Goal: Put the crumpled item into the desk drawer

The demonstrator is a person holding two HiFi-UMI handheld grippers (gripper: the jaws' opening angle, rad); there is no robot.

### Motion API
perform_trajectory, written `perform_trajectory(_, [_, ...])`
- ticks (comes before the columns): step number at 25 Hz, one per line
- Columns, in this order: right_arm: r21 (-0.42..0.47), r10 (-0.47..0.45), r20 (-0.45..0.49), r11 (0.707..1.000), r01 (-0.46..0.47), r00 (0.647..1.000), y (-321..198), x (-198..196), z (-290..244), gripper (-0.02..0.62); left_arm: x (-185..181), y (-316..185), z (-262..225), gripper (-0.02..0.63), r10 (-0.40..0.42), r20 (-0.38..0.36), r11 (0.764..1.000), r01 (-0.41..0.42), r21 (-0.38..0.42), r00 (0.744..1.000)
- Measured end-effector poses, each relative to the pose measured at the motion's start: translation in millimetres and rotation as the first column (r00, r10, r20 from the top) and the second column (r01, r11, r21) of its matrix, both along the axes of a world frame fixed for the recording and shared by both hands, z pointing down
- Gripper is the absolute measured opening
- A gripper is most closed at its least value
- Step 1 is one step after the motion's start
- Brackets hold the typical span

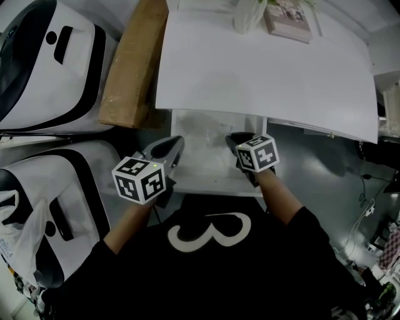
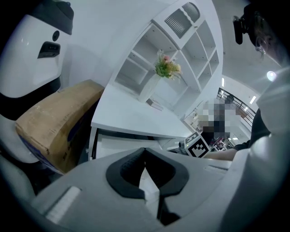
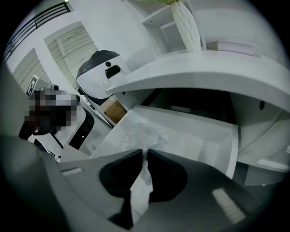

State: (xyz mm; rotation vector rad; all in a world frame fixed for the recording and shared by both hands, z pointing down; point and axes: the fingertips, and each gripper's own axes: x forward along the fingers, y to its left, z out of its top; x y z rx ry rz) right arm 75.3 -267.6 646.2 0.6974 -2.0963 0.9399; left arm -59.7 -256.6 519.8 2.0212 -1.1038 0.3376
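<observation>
Right gripper view puts the right tongs (image 3: 145, 152) closest: their jaws are drawn narrow, the dark pads nipped on a thin fold of clear plastic. That fold runs forward from the tips into the crumpled item (image 3: 142, 134), a clear wad lying on the floor of the open desk drawer (image 3: 226, 149) just ahead of the tips.

The left tongs (image 2: 145, 151) have their jaws together, tips meeting, with nothing between the pads. Through the opening behind the tips only the white drawer shows.

From the head view, both tongs reach over the drawer's near edge, the left at its left side and the right at its right, well apart from each other. The wad lies ahead of them, nearer the right pair.

Beyond the drawer the white desk top (image 1: 262, 75) overhangs it. To the left of the left tongs a brown cardboard box (image 2: 50, 122) leans beside the desk. At the desk's far edge stand a vase of flowers (image 2: 165, 68) and a book (image 1: 287, 19), with white shelves (image 2: 181, 43) behind.
</observation>
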Motion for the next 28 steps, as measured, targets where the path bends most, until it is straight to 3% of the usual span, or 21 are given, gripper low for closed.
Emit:
perform_trajectory(22, [-0.134, 0.021, -0.083, 0.991, -0.032, 0.996, 2, 9, 88, 0.048, -18, 7, 32, 0.008, -0.058, 0.035, 0.995, 0.06, -0.083, 0.998])
perform_trajectory(28, [-0.147, 0.035, -0.084, 0.988, -0.048, 0.996, 4, 8, 90, 0.14, -23, 9, 32, 0.008, -0.066, 0.018, 0.994, 0.067, -0.091, 0.998])
